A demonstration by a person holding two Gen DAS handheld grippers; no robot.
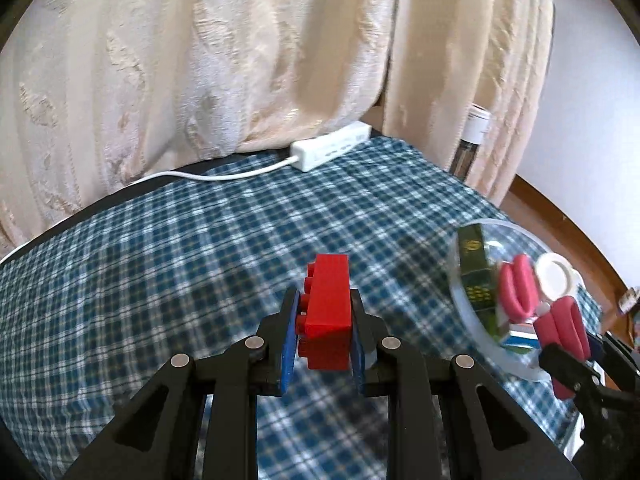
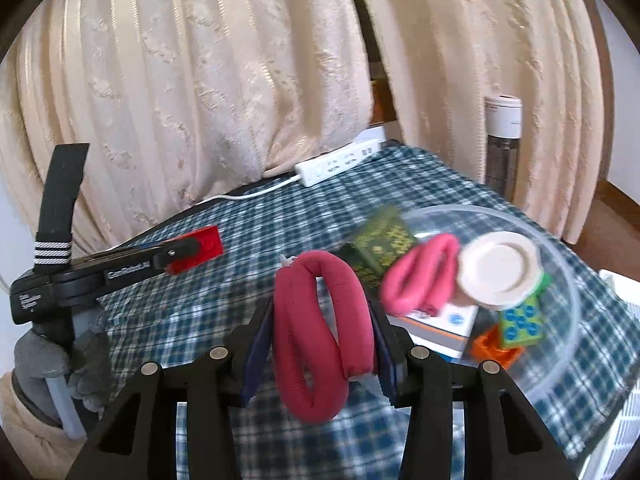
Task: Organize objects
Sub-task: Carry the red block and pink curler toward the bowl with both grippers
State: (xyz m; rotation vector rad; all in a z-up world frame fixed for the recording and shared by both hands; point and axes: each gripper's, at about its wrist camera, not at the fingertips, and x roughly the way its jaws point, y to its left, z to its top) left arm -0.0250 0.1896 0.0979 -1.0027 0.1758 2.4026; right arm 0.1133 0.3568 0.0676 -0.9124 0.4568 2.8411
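Note:
My left gripper (image 1: 324, 300) is shut on a red toy brick (image 1: 328, 312), held above the blue checked tablecloth (image 1: 160, 264). My right gripper (image 2: 316, 320) is shut on a pink padded loop (image 2: 316, 328), just left of a clear plastic bowl (image 2: 560, 264). The bowl holds a green box (image 2: 380, 244), a second pink loop (image 2: 424, 276), a white lid (image 2: 498, 268), a green-and-blue brick (image 2: 524, 320) and an orange brick (image 2: 492, 348). In the right wrist view the left gripper (image 2: 188, 252) with the red brick (image 2: 204, 246) is at the far left. The bowl (image 1: 468, 304) lies right of the left gripper.
A white power strip (image 2: 340, 162) with its cable lies at the table's far edge, against cream curtains (image 2: 200, 80). A tall bottle with a white cap (image 2: 502, 144) stands behind the table's right corner. A grey-gloved hand (image 2: 60, 360) holds the left gripper's handle.

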